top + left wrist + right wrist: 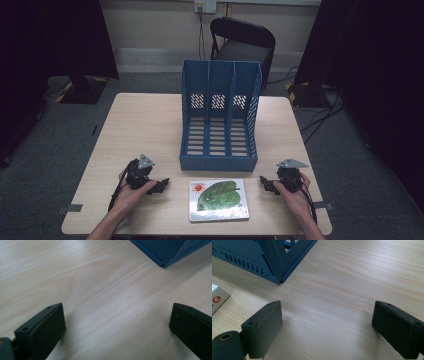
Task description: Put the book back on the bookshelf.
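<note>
- The left gripper [159, 186] and the right gripper [266, 184] rest on the pale wooden bench [145, 125], each with jaws wide and holding nothing.
- Between them, at the near edge, a book [218, 200] with a green leaf lies flat.
- Just beyond it stands a blue file rack [220, 112]; its three compartments are empty.
- Far behind, a dark chair [243, 42] stands on the grey floor [350, 150].

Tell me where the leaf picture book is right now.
In the high view, the book lies flat at the table's near edge, just in front of the blue file rack, between the left gripper and right gripper.
</note>
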Tool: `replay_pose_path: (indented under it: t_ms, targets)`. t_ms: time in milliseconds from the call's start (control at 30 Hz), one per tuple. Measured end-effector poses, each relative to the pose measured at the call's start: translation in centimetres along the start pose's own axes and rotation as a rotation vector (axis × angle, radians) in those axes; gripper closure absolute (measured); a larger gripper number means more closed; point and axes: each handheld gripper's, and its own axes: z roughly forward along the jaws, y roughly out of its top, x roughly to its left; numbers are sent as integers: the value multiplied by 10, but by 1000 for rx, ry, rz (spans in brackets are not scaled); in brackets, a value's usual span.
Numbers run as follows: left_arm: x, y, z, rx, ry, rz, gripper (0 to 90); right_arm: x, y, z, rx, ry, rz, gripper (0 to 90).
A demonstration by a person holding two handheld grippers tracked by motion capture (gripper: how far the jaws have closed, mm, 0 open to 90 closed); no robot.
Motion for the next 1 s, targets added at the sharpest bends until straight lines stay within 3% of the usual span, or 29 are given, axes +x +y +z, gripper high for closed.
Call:
replay_pose_path:
  t_ms: [233,400,500,600,767,833,1000]
  targets:
    - [-1,2,0,8,-3,-4,15,0,0,-1,8,-3,4,93]
    - [-3,6,-4,5,-32,15,169,0,2,-3,17,-11,4,164]
    - [-4,6,-7,12,-53,-1,168,2,4,-6,13,-28,-10,180]
    - [-7,7,-14,3,-67,0,198,5,5,-11,6,3,1,198]
    - [-19,12,-26,-36,-126,-28,233,18,6,-22,16,57,-39,195]
    - [-27,18,-30,-48,-136,-18,243,22,8,-30,-9,65,-48,201]
    - [-52,23,-37,-52,-221,36,313,35,7,-47,-43,131,-54,241]
